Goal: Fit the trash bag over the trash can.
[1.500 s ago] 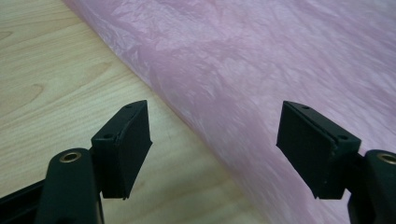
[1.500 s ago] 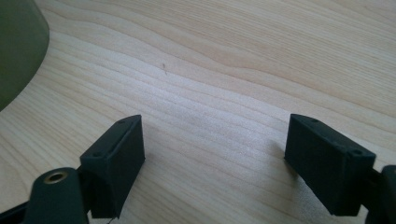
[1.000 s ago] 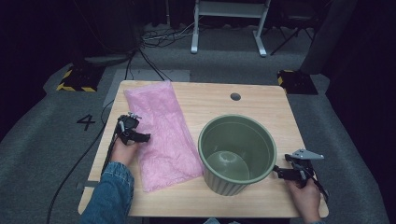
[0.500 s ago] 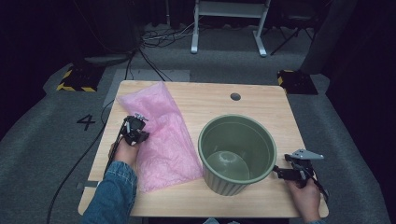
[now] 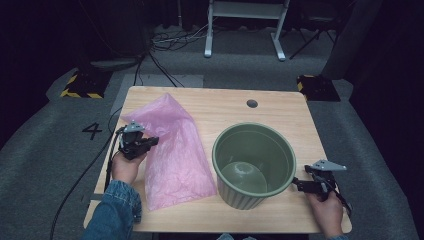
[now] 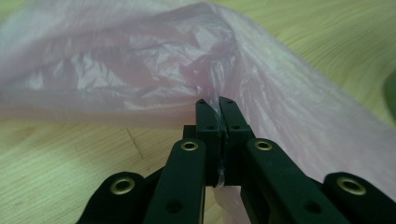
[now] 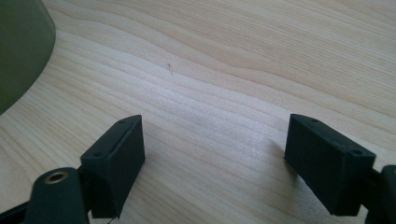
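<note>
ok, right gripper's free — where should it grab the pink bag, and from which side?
Probably the near right corner of the pink bag, coming in low from the bin side. That end lies flat on the table, while the left gripper is shut on a pinched fold at the left edge. The green bin stands between, so the open right gripper must pass around its front.

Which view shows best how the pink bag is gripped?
The left gripper view: the left gripper pinches a fold of the bag close up. The high view shows the whole bag, with one side lifted. The right gripper view shows bare table.
</note>
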A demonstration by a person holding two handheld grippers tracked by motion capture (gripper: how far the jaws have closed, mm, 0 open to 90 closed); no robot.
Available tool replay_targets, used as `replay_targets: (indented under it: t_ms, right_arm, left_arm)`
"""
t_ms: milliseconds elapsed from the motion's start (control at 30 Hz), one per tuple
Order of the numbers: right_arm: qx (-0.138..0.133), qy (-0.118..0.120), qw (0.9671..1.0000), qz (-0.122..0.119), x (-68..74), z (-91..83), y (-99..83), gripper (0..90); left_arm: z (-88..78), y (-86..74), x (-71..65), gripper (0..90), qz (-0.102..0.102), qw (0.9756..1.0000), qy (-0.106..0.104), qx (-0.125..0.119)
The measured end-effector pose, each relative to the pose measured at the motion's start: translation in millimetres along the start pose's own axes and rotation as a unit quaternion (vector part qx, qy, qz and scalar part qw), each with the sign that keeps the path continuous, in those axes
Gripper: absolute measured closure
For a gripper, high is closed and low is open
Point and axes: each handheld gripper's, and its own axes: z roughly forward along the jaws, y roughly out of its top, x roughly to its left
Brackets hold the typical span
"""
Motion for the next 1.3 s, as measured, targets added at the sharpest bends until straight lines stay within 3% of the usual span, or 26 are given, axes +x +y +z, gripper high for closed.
replay_targets:
  t_ms: [167, 467, 600, 1167, 1300]
  right_arm:
    - [0.0, 0.0, 1.0, 0.0, 0.1, 0.1, 0.1, 19.7]
    - [0.0, 0.015, 0.9998, -0.012, 4.9, 1.3, 1.2, 19.9]
    - [0.0, 0.02, 0.9997, -0.017, 7.0, 2.1, 1.9, 19.8]
    - [0.0, 0.073, 0.9951, -0.066, 50.1, 15.7, 13.8, 19.8]
    - [0.0, 0.079, 0.9943, -0.071, 57.6, 18.7, 16.6, 20.8]
  left_arm:
    - [-21.4, 7.5, -8.9, 88.5, -0.003, 0.998, -0.021, -0.059]
    - [-50.2, 29.5, -34.0, 88.4, 0.03, 0.9907, -0.042, -0.126]
    - [-59.9, 39.0, -45.4, 88.4, 0.06, 0.9868, -0.047, -0.143]
    - [-104.5, 80.2, -71.3, 88.3, 0.099, 0.9739, -0.064, -0.194]
    - [-112.7, 85.5, -78.2, 88.3, 0.116, 0.9726, -0.054, -0.194]
